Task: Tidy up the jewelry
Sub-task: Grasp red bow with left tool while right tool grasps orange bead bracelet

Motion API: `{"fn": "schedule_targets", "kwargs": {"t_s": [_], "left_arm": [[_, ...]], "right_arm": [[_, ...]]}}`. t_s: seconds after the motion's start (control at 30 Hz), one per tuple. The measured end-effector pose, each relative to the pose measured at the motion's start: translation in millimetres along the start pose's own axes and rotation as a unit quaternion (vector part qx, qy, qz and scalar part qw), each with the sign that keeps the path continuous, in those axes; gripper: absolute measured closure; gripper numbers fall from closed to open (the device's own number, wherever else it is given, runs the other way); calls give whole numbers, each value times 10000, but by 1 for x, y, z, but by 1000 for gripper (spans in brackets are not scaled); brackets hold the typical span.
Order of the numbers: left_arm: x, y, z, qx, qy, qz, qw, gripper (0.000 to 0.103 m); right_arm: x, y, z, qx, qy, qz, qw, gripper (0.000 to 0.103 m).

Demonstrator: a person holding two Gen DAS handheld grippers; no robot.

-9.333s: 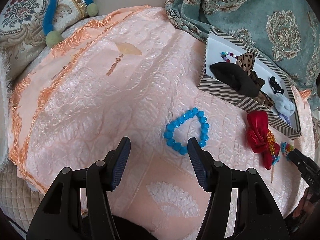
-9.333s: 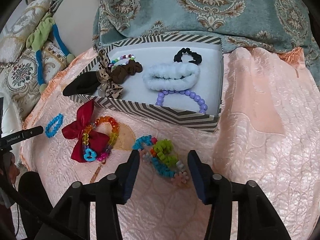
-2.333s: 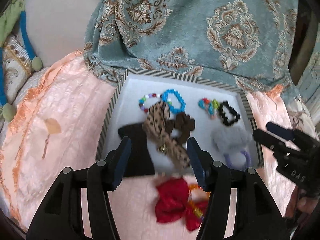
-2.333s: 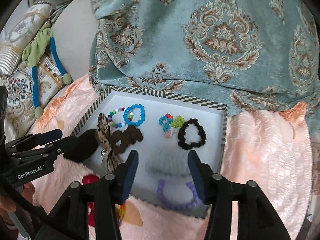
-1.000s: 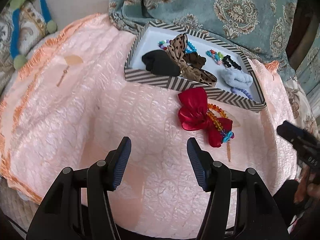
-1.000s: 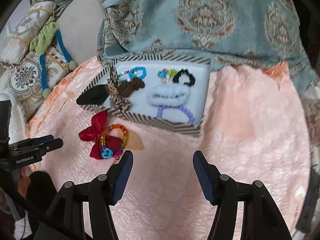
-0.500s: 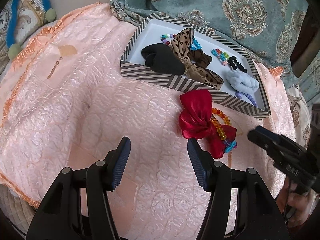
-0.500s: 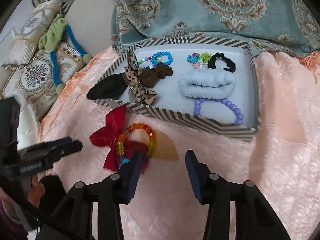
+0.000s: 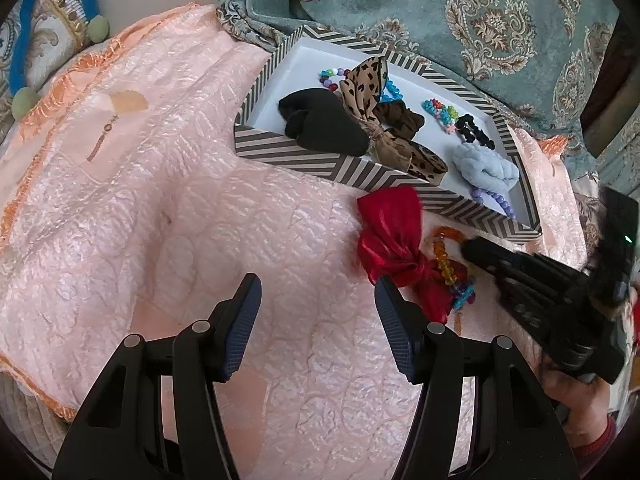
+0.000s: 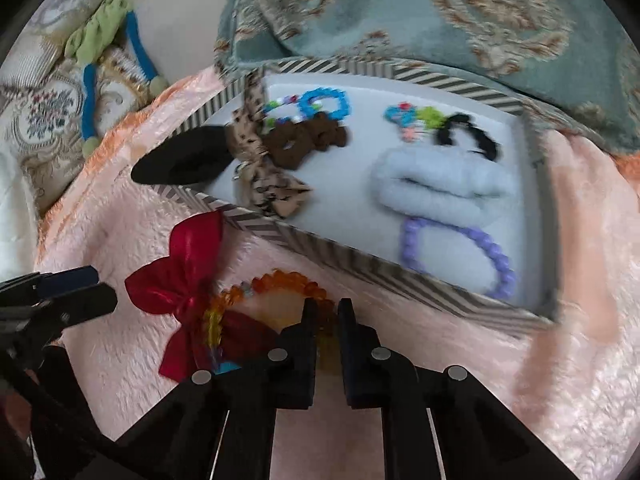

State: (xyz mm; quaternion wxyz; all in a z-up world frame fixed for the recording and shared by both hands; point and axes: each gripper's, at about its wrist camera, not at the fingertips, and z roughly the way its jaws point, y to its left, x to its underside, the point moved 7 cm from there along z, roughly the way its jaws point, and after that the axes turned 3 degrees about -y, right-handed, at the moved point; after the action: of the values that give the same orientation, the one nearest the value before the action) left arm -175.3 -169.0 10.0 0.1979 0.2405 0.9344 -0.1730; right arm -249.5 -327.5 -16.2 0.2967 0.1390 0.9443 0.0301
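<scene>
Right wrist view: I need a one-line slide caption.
Right gripper jaws nearly shut on the orange bead bracelet beside the red bow, before the striped box.

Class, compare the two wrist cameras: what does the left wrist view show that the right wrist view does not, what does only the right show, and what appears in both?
Only the left wrist view shows the left gripper from behind, jaws wide apart over bare pink quilt.

Only the right wrist view shows the right gripper nearly closed around the orange bead bracelet, and the green-and-blue tassel cord in full.

Both show the striped box, red bow, white scrunchie and purple bracelet.
</scene>
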Motion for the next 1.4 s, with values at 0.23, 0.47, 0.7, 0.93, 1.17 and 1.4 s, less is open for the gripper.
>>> {"fn": "schedule_targets", "kwargs": {"t_s": [0.23, 0.47, 0.7, 0.93, 1.17, 1.4], "left_arm": [[-2, -15, 14, 143, 86, -206, 9996, 34], [-6, -37, 31, 47, 146, -625, 9979, 33], [-9, -46, 48, -302, 38, -764, 9966, 33], [-12, -51, 40, -214, -76, -284, 9993, 80], [-19, -57, 0, -85, -407, 40, 9991, 81], [-31, -61, -36, -351, -849, 397, 9950, 81]], "right_arm": [[26, -56, -44, 292, -27, 243, 9993, 94], [44, -84, -56, 155, 35, 591, 9981, 94], [46, -76, -46, -126, -50, 673, 9976, 94], [33, -69, -66, -252, -390, 735, 9962, 94], [8, -50, -103, -362, -753, 523, 9951, 94], [-13, -40, -128, -318, -987, 366, 9939, 94]]}}
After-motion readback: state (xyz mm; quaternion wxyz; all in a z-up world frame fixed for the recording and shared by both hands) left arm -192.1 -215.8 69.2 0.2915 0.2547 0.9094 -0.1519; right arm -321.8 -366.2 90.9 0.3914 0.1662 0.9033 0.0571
